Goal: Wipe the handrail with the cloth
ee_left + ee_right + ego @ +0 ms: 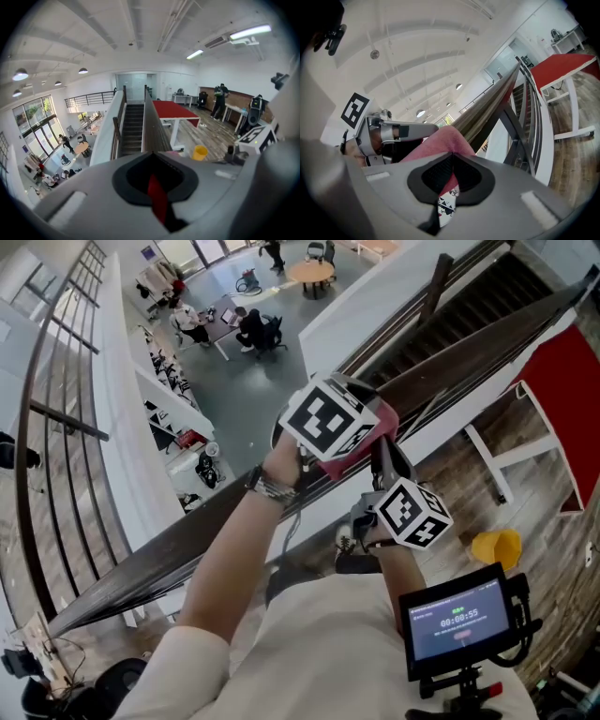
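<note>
The dark wooden handrail [187, 540] runs diagonally from lower left to upper right, above a stairwell. A pink cloth [349, 457] lies bunched on it. My left gripper [352, 427] sits over the cloth, and a red strip of cloth shows between its shut jaws in the left gripper view [150, 152]. My right gripper [380, 454] comes in from the near side, shut on the same cloth [440, 143]. In the right gripper view the left gripper [382, 131] lies just beyond the cloth, with the handrail [492, 105] rising ahead.
A yellow bucket [497, 547] stands on the wooden floor to the right, near a red-topped table [572, 390]. Stairs [131, 129] descend beside the rail. Far below are people at tables [244, 329]. A small screen [459, 620] is mounted near my body.
</note>
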